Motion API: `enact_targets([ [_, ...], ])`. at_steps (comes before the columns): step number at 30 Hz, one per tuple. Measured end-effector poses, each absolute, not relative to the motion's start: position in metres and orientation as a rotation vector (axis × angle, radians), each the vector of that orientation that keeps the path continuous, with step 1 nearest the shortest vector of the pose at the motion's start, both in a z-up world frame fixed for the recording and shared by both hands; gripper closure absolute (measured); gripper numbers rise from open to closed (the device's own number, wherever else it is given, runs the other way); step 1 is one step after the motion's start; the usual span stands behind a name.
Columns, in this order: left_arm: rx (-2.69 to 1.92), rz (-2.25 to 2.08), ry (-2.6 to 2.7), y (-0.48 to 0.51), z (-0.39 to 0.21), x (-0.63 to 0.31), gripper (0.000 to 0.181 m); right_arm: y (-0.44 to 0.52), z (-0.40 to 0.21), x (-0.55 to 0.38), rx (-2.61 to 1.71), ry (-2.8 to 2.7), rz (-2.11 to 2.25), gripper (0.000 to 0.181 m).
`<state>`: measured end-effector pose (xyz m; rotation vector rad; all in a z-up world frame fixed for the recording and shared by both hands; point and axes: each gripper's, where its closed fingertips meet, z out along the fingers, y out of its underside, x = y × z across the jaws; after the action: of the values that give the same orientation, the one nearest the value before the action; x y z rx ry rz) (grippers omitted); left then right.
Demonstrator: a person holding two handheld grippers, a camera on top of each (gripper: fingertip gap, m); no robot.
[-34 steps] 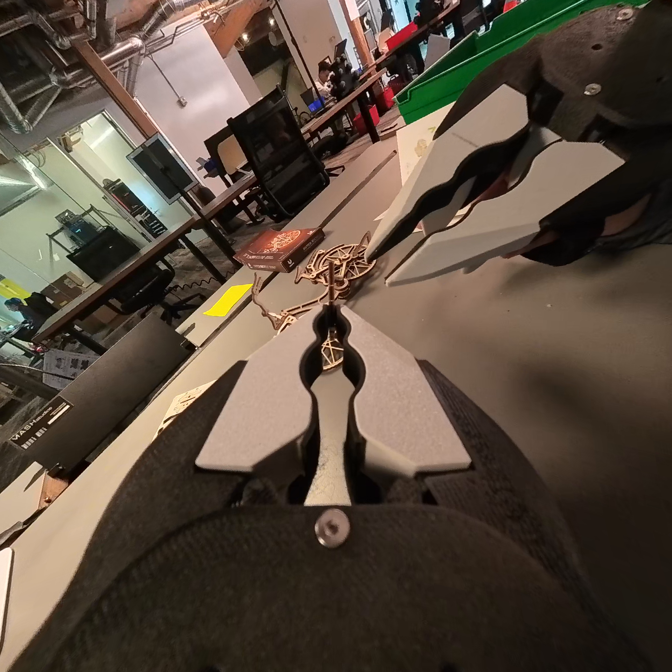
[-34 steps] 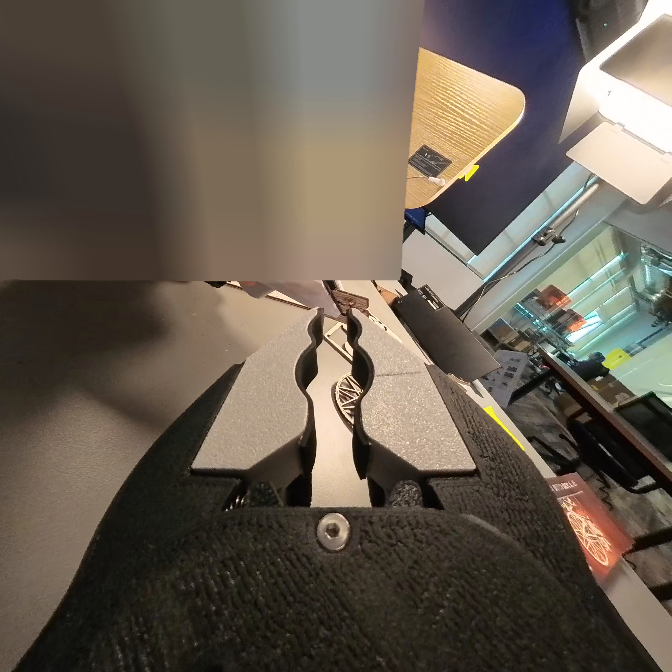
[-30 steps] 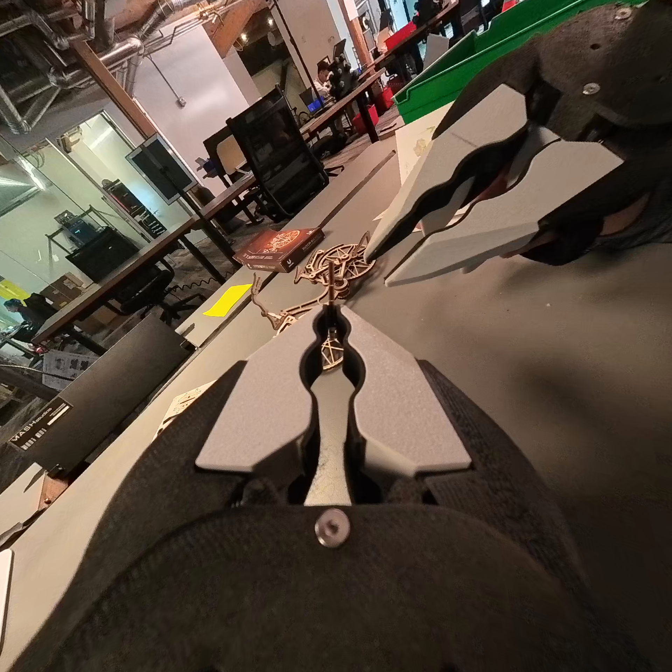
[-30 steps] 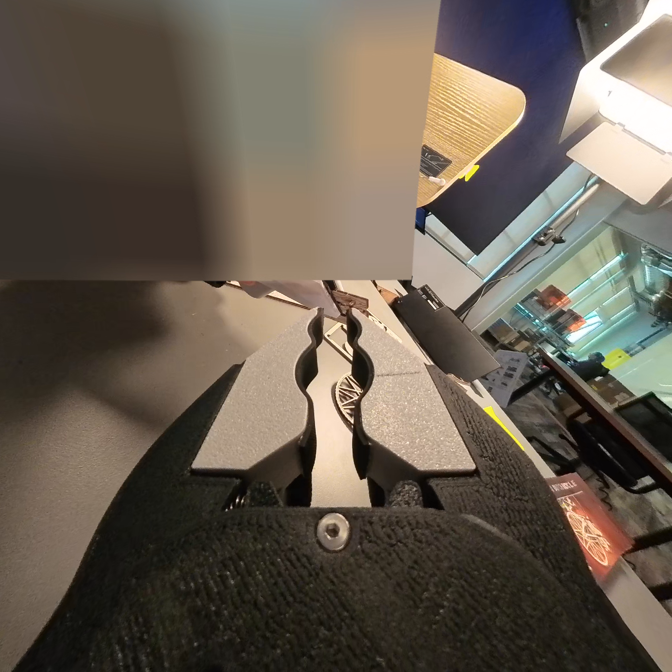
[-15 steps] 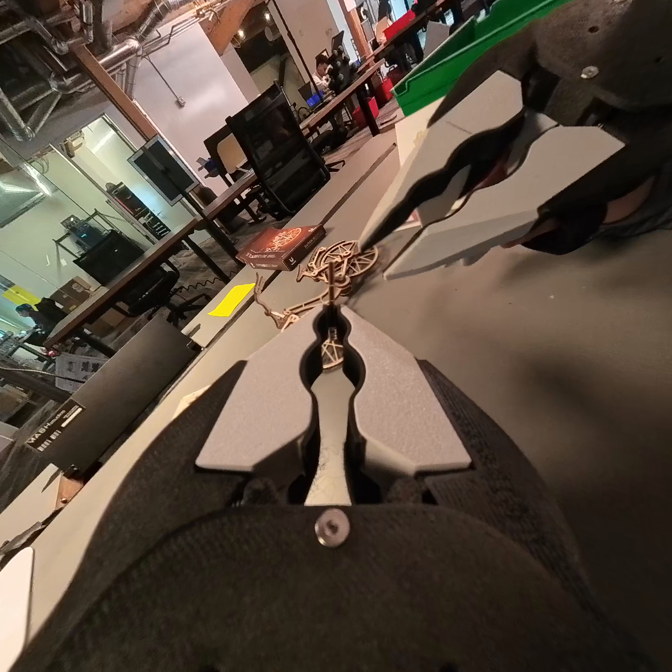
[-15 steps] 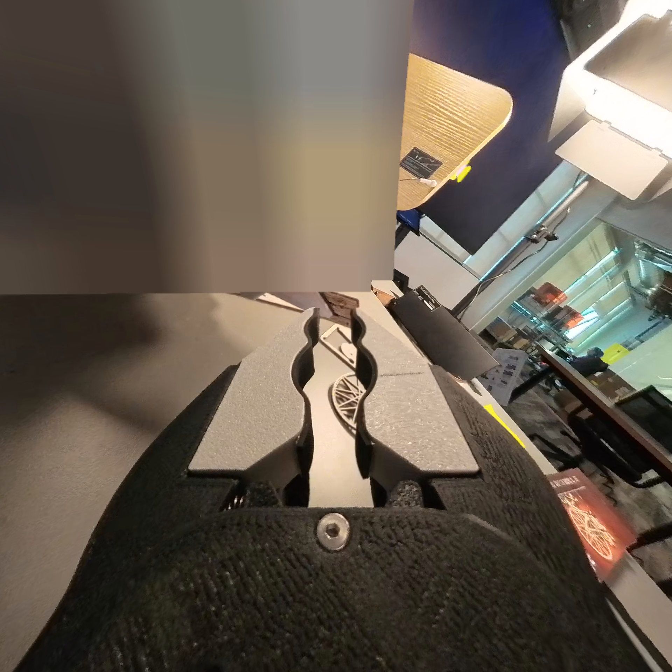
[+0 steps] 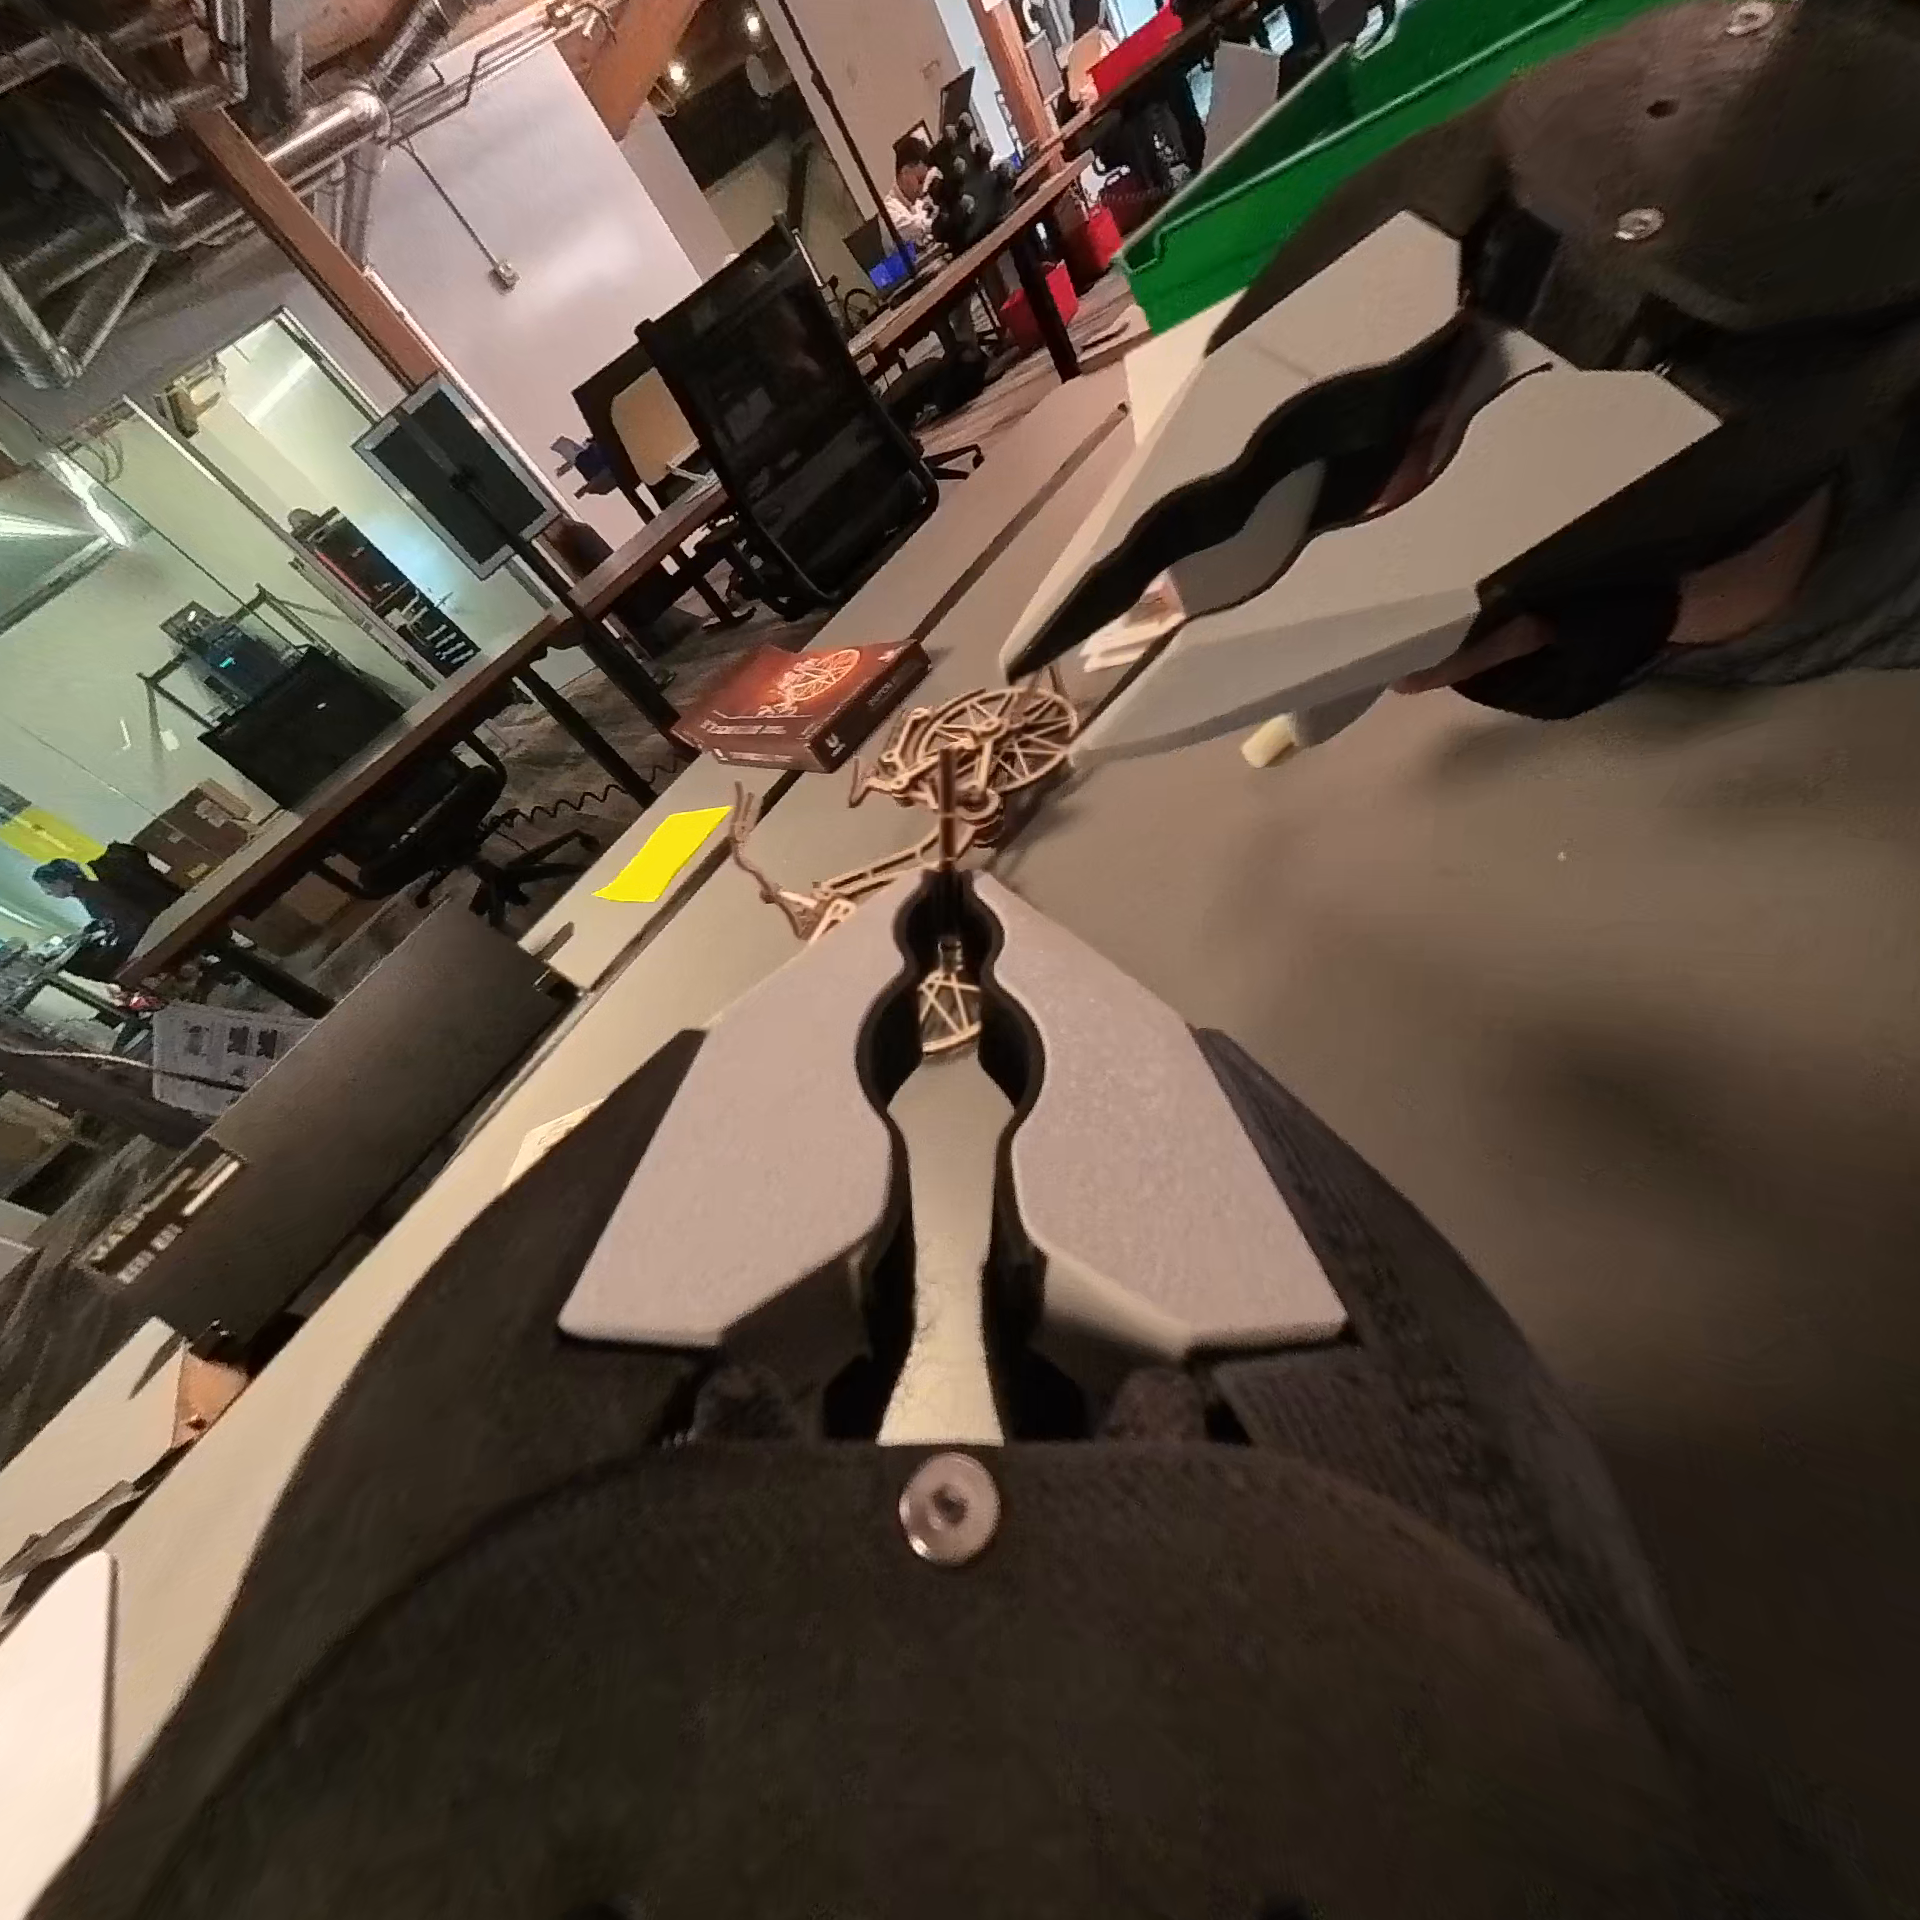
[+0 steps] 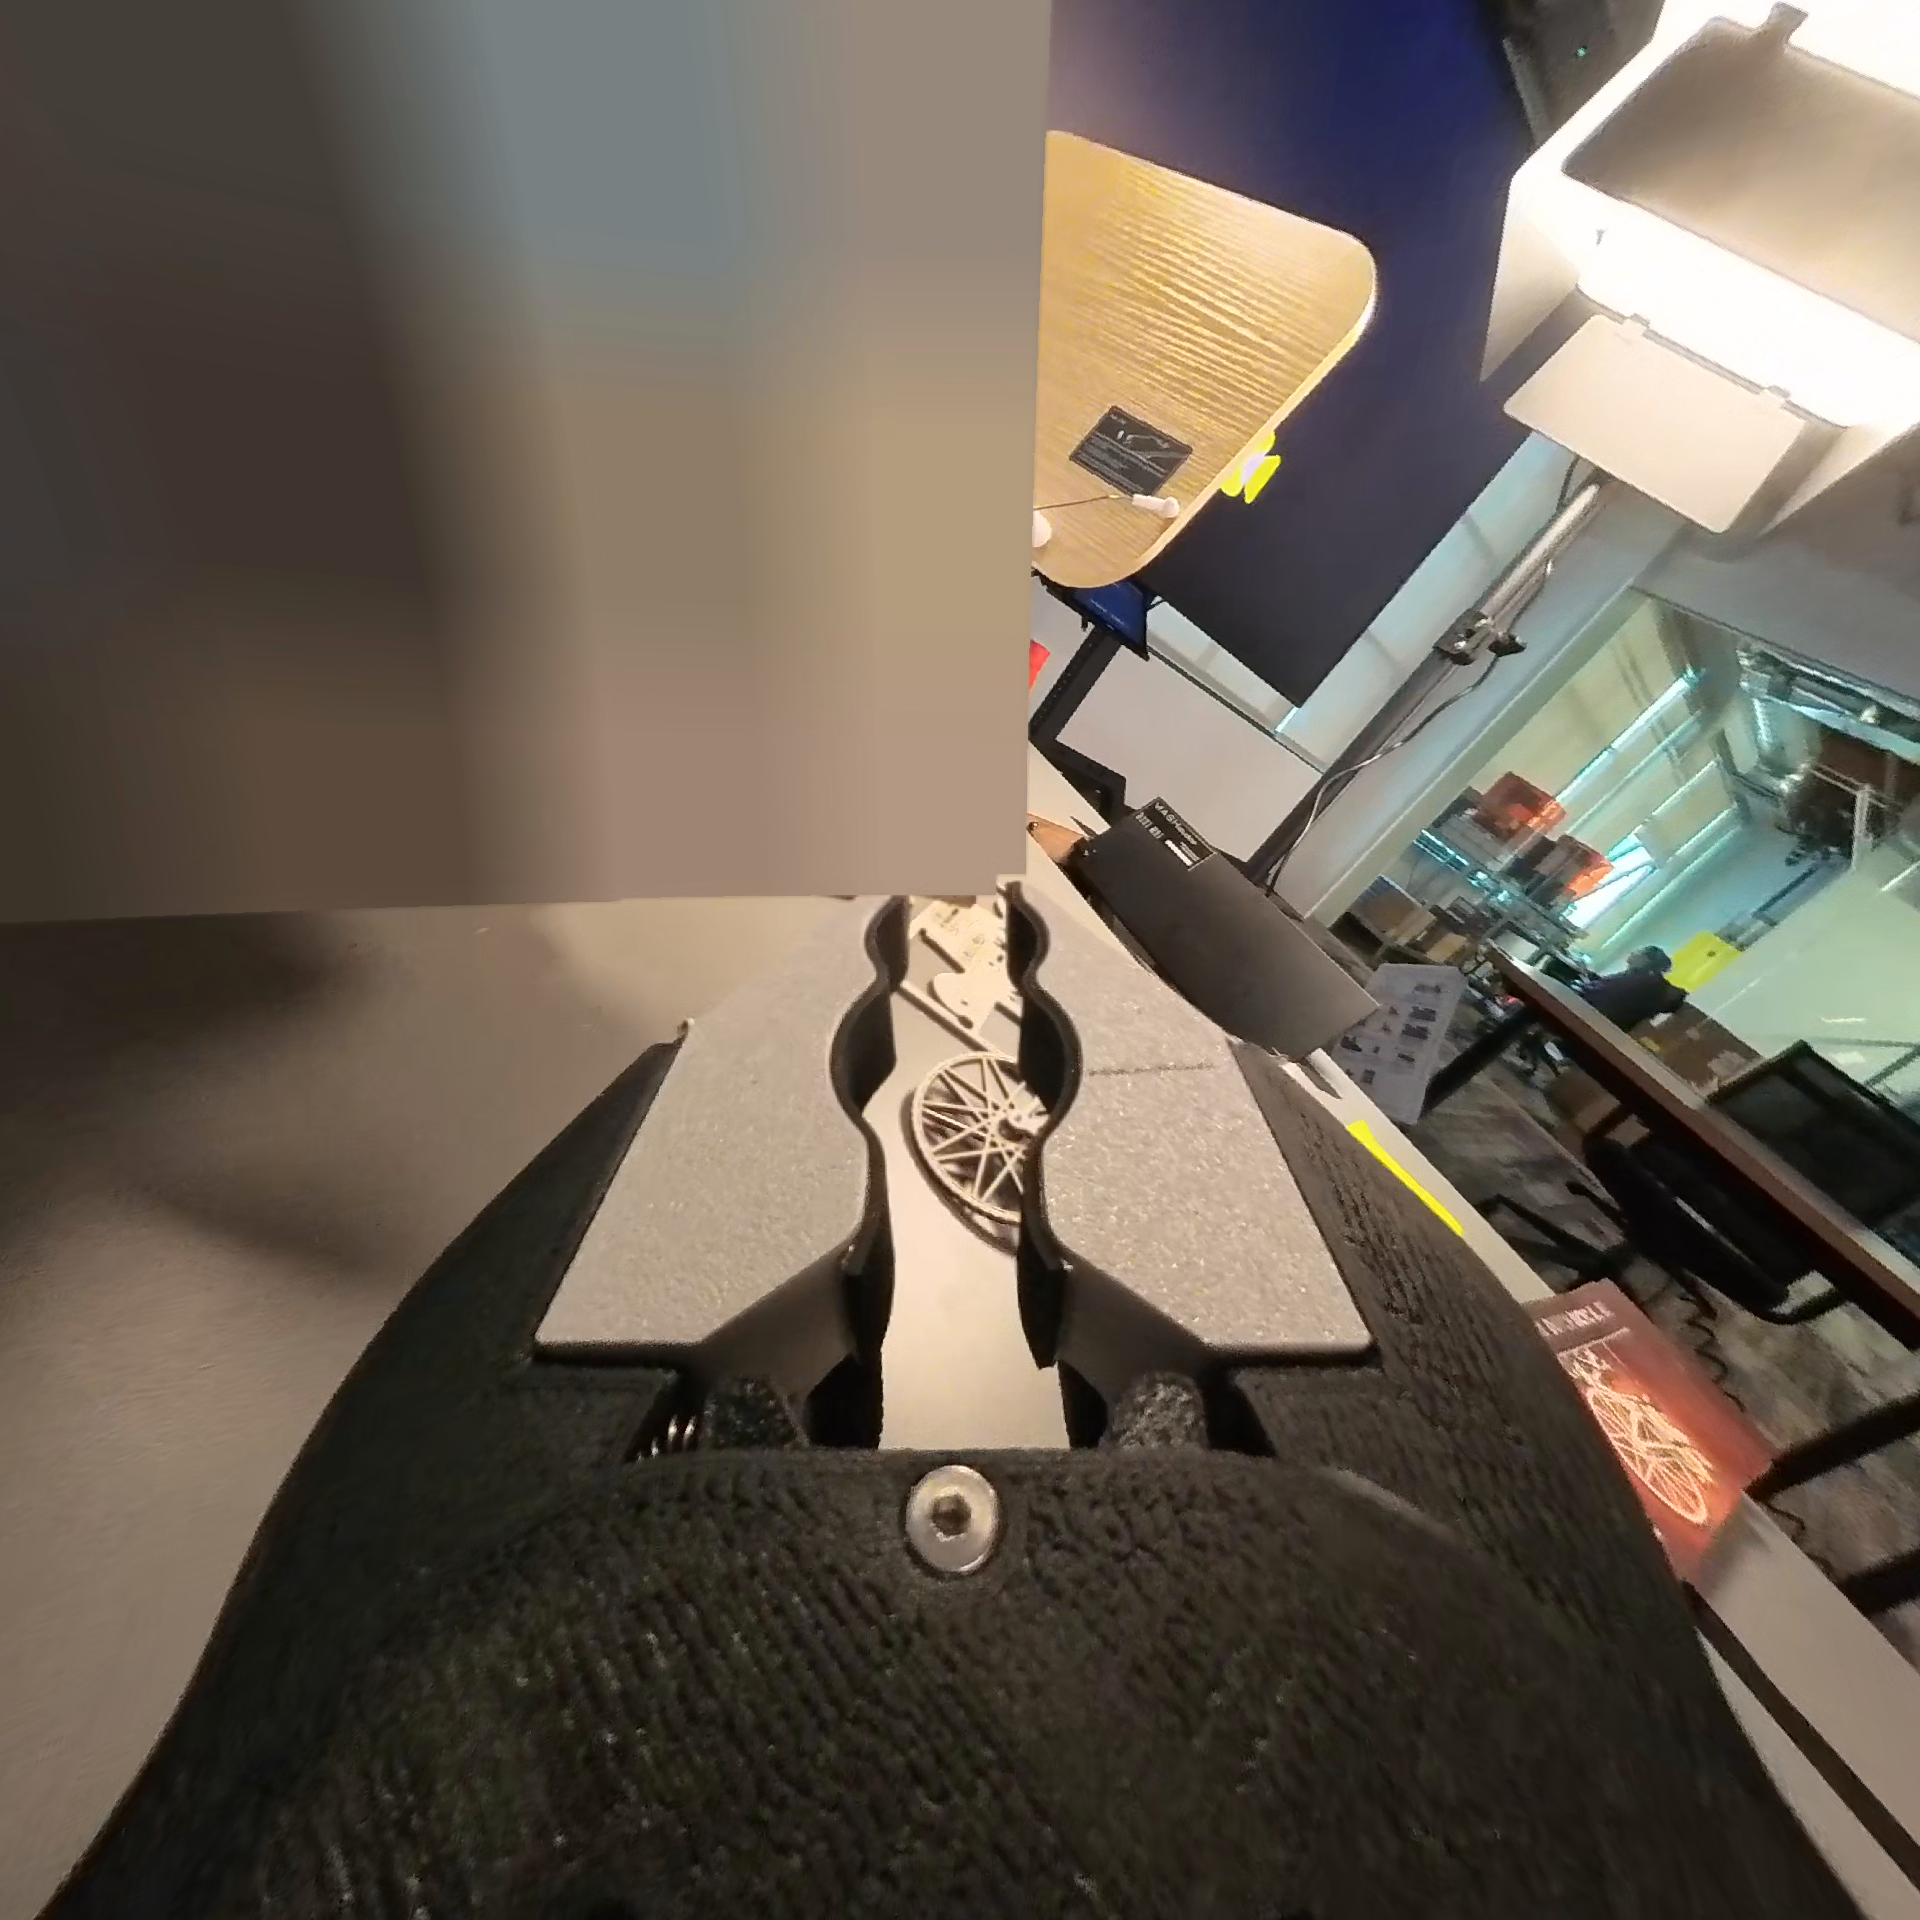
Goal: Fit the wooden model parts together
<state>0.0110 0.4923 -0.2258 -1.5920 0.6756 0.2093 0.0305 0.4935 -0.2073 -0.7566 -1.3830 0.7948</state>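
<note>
Wooden model mid-frame on the table, pinched at its thin post by left gripper, right gripper fingers narrowly parted over the wheel, could easily snap a spoke if pressed crooked.

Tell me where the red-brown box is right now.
In the left wrist view the red-brown box lies on the grey table near its left edge, just beyond the wooden model and ahead of the yellow note.
</note>
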Motion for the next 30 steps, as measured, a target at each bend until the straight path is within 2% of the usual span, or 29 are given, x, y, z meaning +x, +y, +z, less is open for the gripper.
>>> enact_targets([
  [12,-1.435,0.804,0.989,0.492,-0.232,0.003,0.180,0.490,-0.209,0.030,-0.748,-1.402,0.799,0.164],
  [17,-1.437,0.791,0.980,0.492,-0.231,0.003,0.179,0.490,-0.209,0.030,-0.745,-1.404,0.794,0.164],
  [22,-1.420,0.775,1.003,0.490,-0.231,0.001,0.180,0.485,-0.225,0.023,-0.756,-1.504,0.778,0.155],
  [30,-1.428,0.649,1.105,0.486,-0.247,0.007,0.180,0.476,-0.243,0.017,-0.682,-1.620,0.600,0.156],
])
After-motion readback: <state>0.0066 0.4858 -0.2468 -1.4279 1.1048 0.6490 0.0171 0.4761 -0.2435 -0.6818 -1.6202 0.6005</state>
